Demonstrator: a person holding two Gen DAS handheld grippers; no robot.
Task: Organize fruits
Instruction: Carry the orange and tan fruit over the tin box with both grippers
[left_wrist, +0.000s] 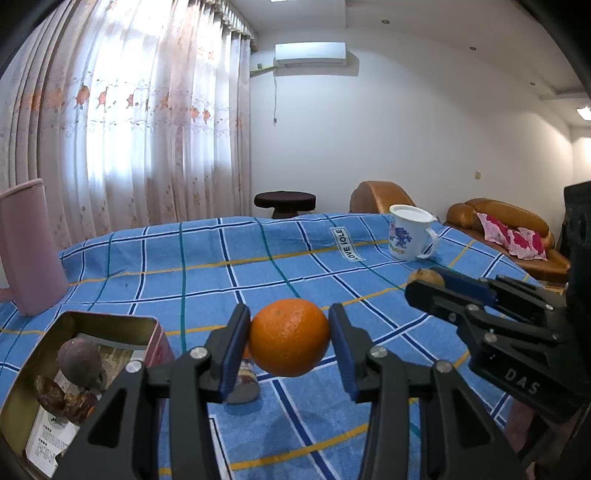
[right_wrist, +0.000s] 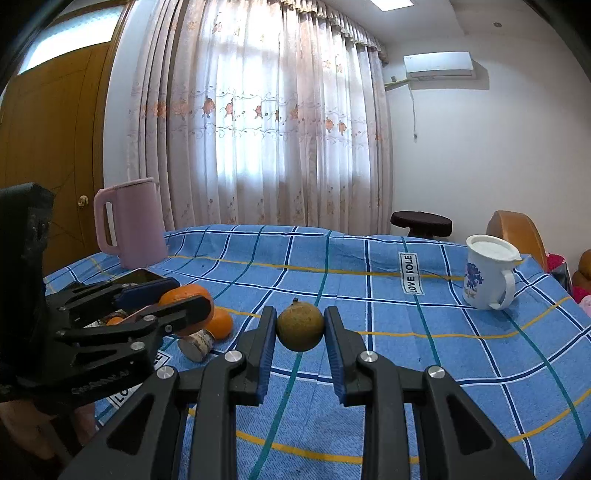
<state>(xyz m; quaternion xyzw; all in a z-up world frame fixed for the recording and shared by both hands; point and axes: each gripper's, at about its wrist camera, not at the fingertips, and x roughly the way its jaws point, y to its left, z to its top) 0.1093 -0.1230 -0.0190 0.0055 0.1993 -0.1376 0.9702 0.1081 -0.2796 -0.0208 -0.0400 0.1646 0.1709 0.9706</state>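
Blue checked cloth (left_wrist: 207, 266) covers the table; curtains and a white wall sit behind. Pink kettle (right_wrist: 129, 225) stands far left, white mug (right_wrist: 487, 275) far right.

Left gripper (left_wrist: 290, 338): fingers (left_wrist: 236, 347) set about an orange-width apart, blue pads pressed to both sides of the orange (left_wrist: 290, 338). It appears lifted clear of the cloth, its shadow lying below. Gold tin (left_wrist: 33, 373) sits open just left of the gripper, already holding a dark round fruit (left_wrist: 79, 356) and brown pieces I cannot name. A small jar (left_wrist: 245, 380) lies on its side beneath and behind the orange.

Right gripper (right_wrist: 300, 326): fingers narrower, closed on a small brown-green fruit (right_wrist: 300, 326), stem up. From this view I cannot tell whether it is touching the cloth or raised. A second orange (right_wrist: 221, 323) lies on the cloth to the left, near the jar.

Judgement: the step is carrying fruit to the tin.
- Keep the squeeze steady; round skins roll out of flat pads.
- Bring the orange over the tin's free far corner, lower it, then open.
- Let one gripper go first; they work close together, and the tin opening is small.
- Avoid nudging the jar.
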